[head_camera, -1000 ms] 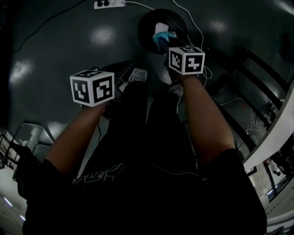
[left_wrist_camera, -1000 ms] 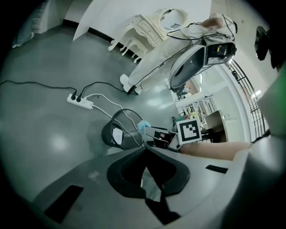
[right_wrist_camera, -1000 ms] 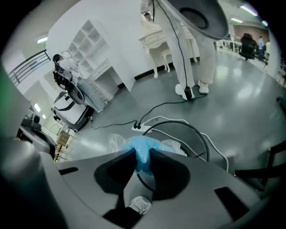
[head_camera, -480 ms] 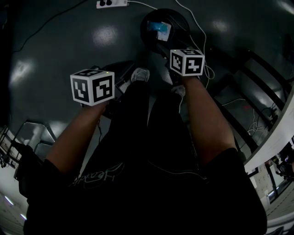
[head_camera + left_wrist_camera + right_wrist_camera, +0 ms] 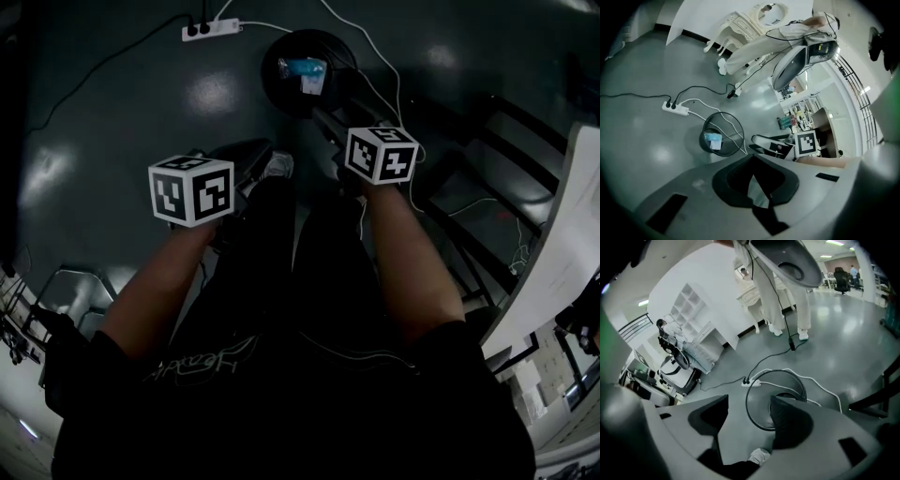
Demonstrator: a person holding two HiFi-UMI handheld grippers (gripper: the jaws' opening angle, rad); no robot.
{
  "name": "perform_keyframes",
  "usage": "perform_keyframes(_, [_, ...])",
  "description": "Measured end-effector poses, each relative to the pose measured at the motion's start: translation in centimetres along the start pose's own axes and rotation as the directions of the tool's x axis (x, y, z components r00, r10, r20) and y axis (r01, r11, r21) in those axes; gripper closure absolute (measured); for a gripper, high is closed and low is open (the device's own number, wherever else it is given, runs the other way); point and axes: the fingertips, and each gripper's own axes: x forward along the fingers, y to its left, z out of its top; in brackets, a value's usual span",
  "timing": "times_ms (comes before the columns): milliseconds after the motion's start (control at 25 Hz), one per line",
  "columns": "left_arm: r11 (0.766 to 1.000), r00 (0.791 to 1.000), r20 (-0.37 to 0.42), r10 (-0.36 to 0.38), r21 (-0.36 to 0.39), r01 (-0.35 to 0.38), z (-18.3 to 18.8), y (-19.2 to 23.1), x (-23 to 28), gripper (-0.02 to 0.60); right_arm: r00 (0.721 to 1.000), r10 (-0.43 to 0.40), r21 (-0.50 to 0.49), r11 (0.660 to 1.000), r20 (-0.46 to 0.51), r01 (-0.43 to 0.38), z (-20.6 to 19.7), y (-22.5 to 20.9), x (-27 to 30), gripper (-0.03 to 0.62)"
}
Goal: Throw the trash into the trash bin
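**Wrapper in the bin, right jaws wide and empty**

The trash (image 5: 302, 69), a blue and white packet, lies inside the round black trash bin (image 5: 277, 92), which stands on the floor just ahead of the person's feet. Any print on the packet is too small to read.

The right gripper (image 5: 749, 414) hangs over the near side of the bin. Its jaws have just been opening and stand wide apart with nothing between them; only floor and the bin's rim show in the gap. The left gripper (image 5: 757, 186) is off to the side of the bin, its jaws drawn together and holding nothing.

Each gripper carries a marker cube (image 5: 192, 190) printed with black and white square codes, not words. Pale script runs across the person's dark top (image 5: 202, 361), upside down in the head view and not legible.

The floor (image 5: 122, 112) is smooth, glossy grey and throws back soft patches of ceiling light. A white power strip (image 5: 211, 28) with two black plugs lies just beyond the bin, and a white cable (image 5: 818, 385) runs from it past the bin's rim. A white shoe (image 5: 277, 166) shows below black trousers (image 5: 309, 262). The right gripper view shows a white cubby shelf (image 5: 691, 305) against a white wall, and a person in white clothing (image 5: 776, 291) standing beside cream furniture.
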Motion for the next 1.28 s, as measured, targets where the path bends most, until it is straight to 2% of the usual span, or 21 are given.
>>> perform_keyframes(200, [0.998, 0.999, 0.01, -0.048, -0.032, 0.049, 0.4, -4.9, 0.1, 0.577, 0.989, 0.043, 0.039, 0.998, 0.139, -0.049, 2.5, 2.3, -7.6, 0.326])
perform_keyframes(400, [0.995, 0.995, 0.047, -0.085, 0.057, 0.082, 2.7, -12.1, -0.9, 0.575, 0.964, 0.074, 0.027, 0.996, 0.256, -0.083, 4.6, 5.4, -17.7, 0.419])
perform_keyframes(480, [0.989, 0.992, 0.063, -0.113, 0.108, 0.106, 4.0, -15.6, -1.2, 0.575, 0.943, 0.083, 0.024, 0.995, 0.323, -0.096, 6.0, 5.9, -22.4, 0.454])
perform_keyframes(600, [0.967, 0.982, 0.08, -0.173, 0.204, 0.154, 6.5, -21.4, -1.4, 0.576, 0.899, 0.077, 0.014, 0.996, 0.431, -0.092, 8.8, 5.9, -29.5, 0.467])
perform_keyframes(760, [0.941, 0.968, 0.094, -0.234, 0.271, 0.202, 7.0, -29.4, -2.6, 0.576, 0.851, 0.07, -0.024, 0.997, 0.52, -0.067, 11.6, 6.2, -38.4, 0.488])
perform_keyframes(920, [0.895, 0.937, 0.089, -0.337, 0.34, 0.289, 7.2, -38.1, -2.9, 0.576, 0.807, 0.044, -0.074, 0.997, 0.589, -0.001, 14.0, 5.3, -46.6, 0.496])
perform_keyframes(1120, [0.804, 0.902, 0.044, -0.43, 0.474, 0.36, 6.9, -48.5, -2.9, 0.575, 0.728, -0.009, -0.134, 0.981, 0.685, 0.138, 15.8, 3.6, -57.1, 0.503])
perform_keyframes(1280, [0.732, 0.886, 0.004, -0.464, 0.565, 0.38, 4.9, -54.9, -3.7, 0.575, 0.695, -0.043, -0.168, 0.958, 0.718, 0.233, 15.4, 3.5, -63.4, 0.511])
